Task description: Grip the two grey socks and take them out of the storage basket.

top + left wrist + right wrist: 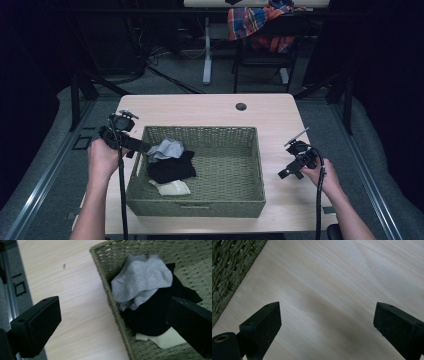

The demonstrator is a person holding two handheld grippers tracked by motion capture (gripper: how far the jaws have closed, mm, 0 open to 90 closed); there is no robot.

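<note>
A green woven basket (200, 129) sits mid-table. In its left end lie a grey cloth (167, 148), a black cloth (171, 169) under it, and a cream cloth (172, 188) nearest the front. My left gripper (136, 146) reaches the basket's left rim and is open. In the left gripper view its jaws straddle the rim (110, 297), with the grey cloth (142, 280), black cloth (152, 315) and cream cloth (167, 338) ahead. My right gripper (289, 172) hovers open over bare wood right of the basket, holding nothing (329, 327).
The light wooden table (280, 120) has a round cable hole (241, 106) at its back. A corner of the basket (229, 267) lies off to the right gripper's left. Beyond the table stand a chair with a plaid cloth (260, 22) and a white desk leg (207, 50).
</note>
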